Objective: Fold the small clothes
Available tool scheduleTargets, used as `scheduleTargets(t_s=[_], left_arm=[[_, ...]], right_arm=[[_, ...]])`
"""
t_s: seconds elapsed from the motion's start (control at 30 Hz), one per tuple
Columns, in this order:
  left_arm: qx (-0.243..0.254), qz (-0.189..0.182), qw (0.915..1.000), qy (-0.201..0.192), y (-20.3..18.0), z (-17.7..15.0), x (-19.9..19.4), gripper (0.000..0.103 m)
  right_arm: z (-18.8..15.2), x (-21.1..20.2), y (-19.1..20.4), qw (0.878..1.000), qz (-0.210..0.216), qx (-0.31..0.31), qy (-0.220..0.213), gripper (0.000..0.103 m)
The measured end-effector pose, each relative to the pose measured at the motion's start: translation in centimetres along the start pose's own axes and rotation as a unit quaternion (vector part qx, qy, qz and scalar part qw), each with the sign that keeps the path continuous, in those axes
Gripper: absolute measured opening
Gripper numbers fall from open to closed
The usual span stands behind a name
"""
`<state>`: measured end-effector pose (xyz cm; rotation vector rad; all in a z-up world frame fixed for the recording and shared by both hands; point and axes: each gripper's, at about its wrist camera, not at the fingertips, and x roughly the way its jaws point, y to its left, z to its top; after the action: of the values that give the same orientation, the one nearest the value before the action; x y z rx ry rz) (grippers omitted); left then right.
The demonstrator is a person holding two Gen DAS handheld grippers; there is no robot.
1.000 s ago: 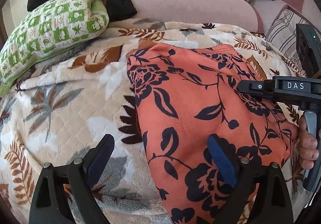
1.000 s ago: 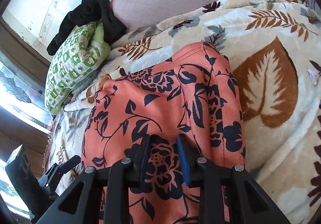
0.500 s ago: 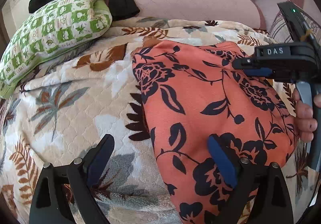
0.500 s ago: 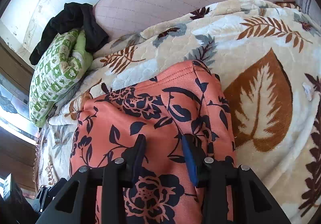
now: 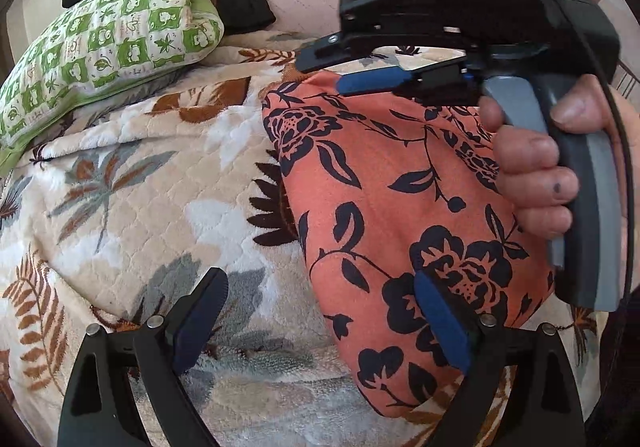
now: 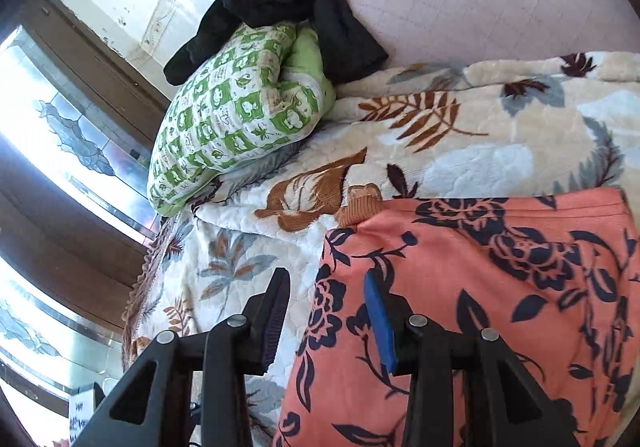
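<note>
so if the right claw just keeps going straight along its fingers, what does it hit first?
Probably the left edge of the orange floral garment, which runs up between the open fingers of the right claw; beyond it lies the leaf-print blanket. Depth is unclear.

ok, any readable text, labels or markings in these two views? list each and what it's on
"DAS": raised letters on the black top housing of the right gripper, seen in the left wrist view.
Dark handwriting on a white tag or card at the bottom left corner of the right wrist view: too small and blurred to read.
No other text; the green-and-white pillow carries only leaf and flower motifs.
</note>
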<state>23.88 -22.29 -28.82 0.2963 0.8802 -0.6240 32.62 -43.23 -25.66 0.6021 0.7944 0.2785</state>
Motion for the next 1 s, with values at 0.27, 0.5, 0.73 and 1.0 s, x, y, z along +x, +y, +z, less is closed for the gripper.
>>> scheduleTargets(t_s=[0.27,0.5,0.73,1.0], left_arm=[[0.003,-0.013,0.9999,0.008,0.2,0.6,0.7,0.094],[-0.022,-0.017,0.9996,-0.007,1.4,1.3,-0.7,0.094],[-0.011,-0.024,0.9995,0.017,1.0,0.8,-0.6,0.094],[0.047,-0.011,0.9982,0.037,-0.5,-0.5,-0.1,0.095]], right_arm=[[-0.2,3.5,-3.9,0.996,-0.022,0.081,0.005,0.042],[1.1,-5.2,-4.4,0.994,-0.053,0.085,-0.048,0.042],[-4.9,-11.8,-5.7,0.991,-0.052,0.122,-0.034,0.043],[-13.0,-11.5,-7.5,0.990,-0.101,0.098,0.022,0.040]])
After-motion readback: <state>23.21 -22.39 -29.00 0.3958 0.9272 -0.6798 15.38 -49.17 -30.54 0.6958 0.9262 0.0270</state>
